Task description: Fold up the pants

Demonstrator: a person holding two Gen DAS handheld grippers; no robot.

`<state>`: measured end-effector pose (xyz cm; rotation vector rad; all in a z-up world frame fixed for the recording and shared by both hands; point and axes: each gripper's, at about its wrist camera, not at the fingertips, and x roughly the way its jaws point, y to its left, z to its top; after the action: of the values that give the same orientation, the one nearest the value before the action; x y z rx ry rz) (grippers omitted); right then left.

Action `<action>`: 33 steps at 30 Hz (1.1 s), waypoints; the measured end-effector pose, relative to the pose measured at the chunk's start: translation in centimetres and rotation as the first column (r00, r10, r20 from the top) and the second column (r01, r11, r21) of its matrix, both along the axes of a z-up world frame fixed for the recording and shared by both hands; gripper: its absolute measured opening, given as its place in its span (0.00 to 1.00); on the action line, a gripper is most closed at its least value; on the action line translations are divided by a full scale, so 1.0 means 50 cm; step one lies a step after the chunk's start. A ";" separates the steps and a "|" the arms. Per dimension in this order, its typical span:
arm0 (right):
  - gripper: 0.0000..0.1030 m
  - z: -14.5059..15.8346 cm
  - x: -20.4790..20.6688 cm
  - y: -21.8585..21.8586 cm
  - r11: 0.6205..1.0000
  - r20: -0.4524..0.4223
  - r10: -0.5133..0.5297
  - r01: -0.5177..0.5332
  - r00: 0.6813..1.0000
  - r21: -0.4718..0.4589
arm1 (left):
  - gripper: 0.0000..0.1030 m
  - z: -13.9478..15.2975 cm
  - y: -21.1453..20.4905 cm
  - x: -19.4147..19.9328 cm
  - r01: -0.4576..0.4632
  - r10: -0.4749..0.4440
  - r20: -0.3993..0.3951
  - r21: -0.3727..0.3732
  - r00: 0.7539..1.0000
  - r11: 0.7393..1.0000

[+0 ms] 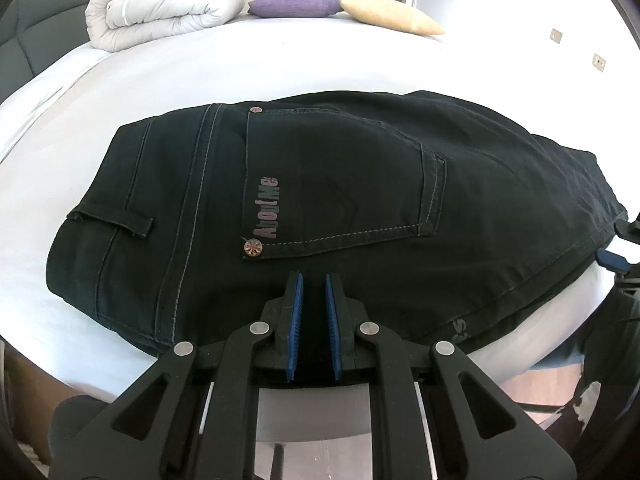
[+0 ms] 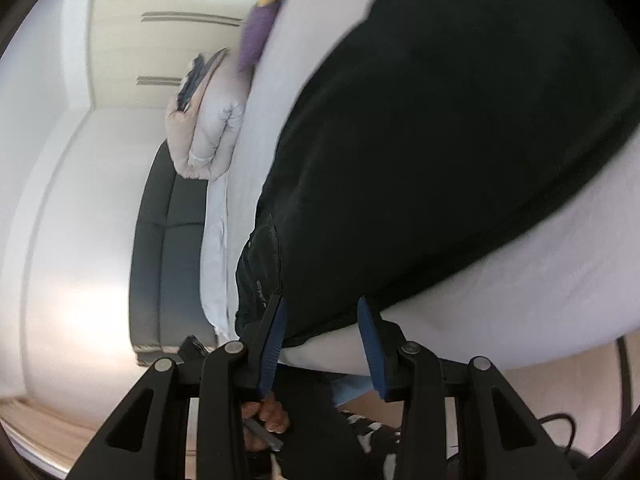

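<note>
I'm looking down my left gripper (image 1: 314, 278) first: its blue ribbed pads are standing almost together, a thin slit between them, and the near edge of the dark navy denim pants (image 1: 320, 184) is passing under the tips, though I can't tell whether any cloth is pinched there. My right gripper (image 2: 322, 306) is sitting partly open, jaws apart, with the pants' hem edge (image 2: 328, 320) lying between the pads and not squeezed; that view is blurring.

The pants are lying on the white bedsheet (image 1: 180, 80), already doubled leg on leg, back pocket with grey lettering (image 1: 340, 180) facing up, waistband to the left. I'm judging this as medium-weight denim: soft enough to drape and fold, stiff at the stitched seams and waistband, not slippery. Best holds, I'd say, are those thick edges — waistband corner and hem — where the pads get bite.

Further back, a rolled pale quilt (image 1: 160, 12), a purple cushion (image 1: 292, 4) and a cream cushion (image 1: 392, 16) are resting well clear.
</note>
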<state>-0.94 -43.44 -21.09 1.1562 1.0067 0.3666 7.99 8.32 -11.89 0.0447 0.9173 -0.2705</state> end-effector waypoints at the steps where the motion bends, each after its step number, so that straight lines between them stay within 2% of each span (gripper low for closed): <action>1: 0.39 -0.010 0.003 -0.003 1.000 -0.007 -0.001 0.001 1.000 0.010 | 0.11 0.000 0.002 0.000 0.000 0.000 -0.001 -0.001 1.000 1.000; 5: 0.42 -0.036 -0.001 0.014 0.999 -0.052 0.010 -0.008 0.999 0.046 | 0.11 -0.001 0.001 -0.001 -0.001 0.001 -0.001 -0.002 1.000 1.000; 7: 0.42 -0.044 0.033 0.033 0.999 -0.062 0.006 -0.003 0.998 0.051 | 0.11 -0.001 0.006 -0.002 0.001 -0.001 0.000 -0.002 1.000 1.000; 15: 0.42 -0.056 0.057 0.027 0.998 -0.036 -0.009 0.011 0.999 0.064 | 0.11 -0.003 0.018 -0.006 0.002 -0.002 0.001 -0.005 1.000 1.000; 17: 0.35 -0.065 0.059 0.020 0.998 -0.040 -0.013 0.016 0.999 0.065 | 0.11 -0.003 0.019 -0.006 0.003 -0.003 0.001 -0.005 1.000 1.000; 19: 0.05 -0.076 0.062 0.022 0.999 -0.060 -0.006 0.008 0.998 0.044 | 0.11 -0.003 0.019 -0.005 0.003 -0.003 0.001 -0.006 1.000 1.000; 26: 0.01 -0.075 0.030 0.024 0.999 -0.053 -0.008 0.006 0.999 -0.041 | 0.11 -0.001 0.024 -0.004 0.007 -0.007 -0.007 -0.011 1.000 1.000; 33: 0.01 -0.078 0.013 0.029 0.998 -0.041 -0.023 0.021 0.999 -0.059 | 0.11 0.013 0.034 0.000 -0.003 0.003 -0.013 -0.027 1.000 1.000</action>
<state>-0.28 -42.01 -25.00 1.1249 1.0341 0.2945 8.01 10.00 -11.24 0.0164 0.9259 -0.2807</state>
